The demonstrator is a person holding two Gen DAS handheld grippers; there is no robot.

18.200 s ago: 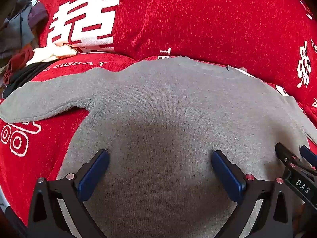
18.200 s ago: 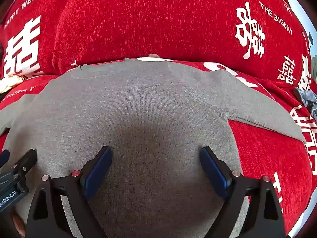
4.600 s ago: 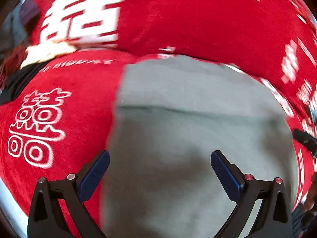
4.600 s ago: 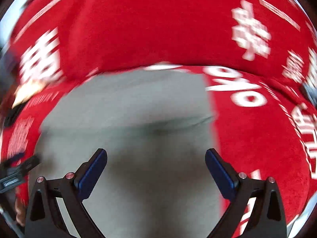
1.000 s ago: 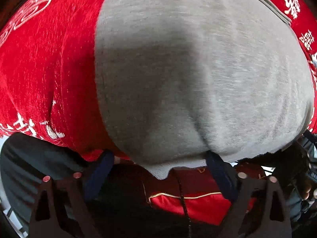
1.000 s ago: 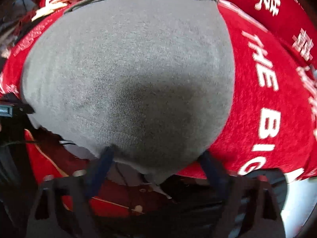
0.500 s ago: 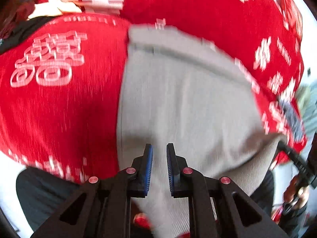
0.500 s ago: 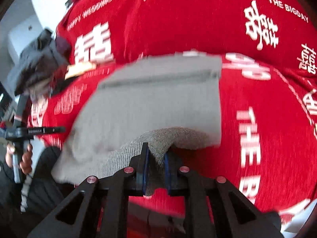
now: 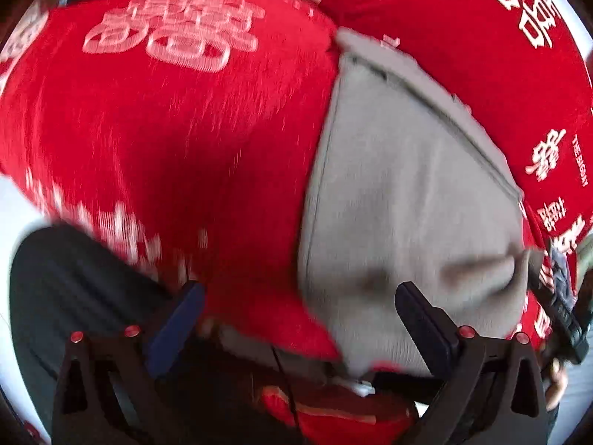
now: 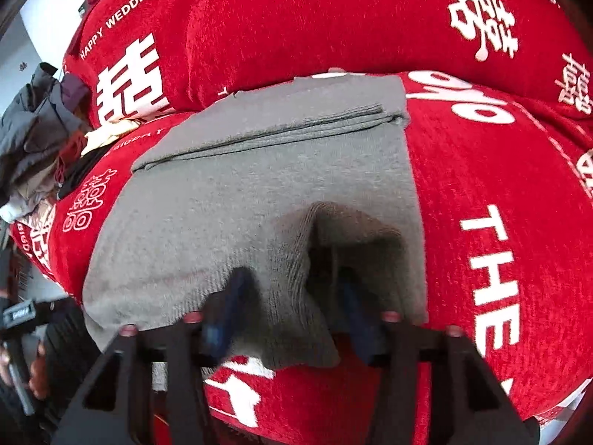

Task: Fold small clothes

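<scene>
A grey sweater lies on the red sofa seat with its sleeves folded in across the top. My right gripper is at its near right corner. The jaws are opening, and a bunched fold of the hem still sits loose between the blurred blue pads. In the left wrist view the sweater fills the right half. My left gripper is opening wide over the near left corner. Only the corner's edge reaches in between its fingers, and neither pad touches it. The other gripper shows at the far right in a hand.
A red back cushion with white characters rises right behind the sweater. A heap of dark and pale clothes lies at the sofa's left end. Past the seat's front edge are the person's dark trousers.
Half a second ago both grippers were shut on the raised near hem. Now both jaws have spread. The hem has slipped out of the left one and sags loose in the right one.
</scene>
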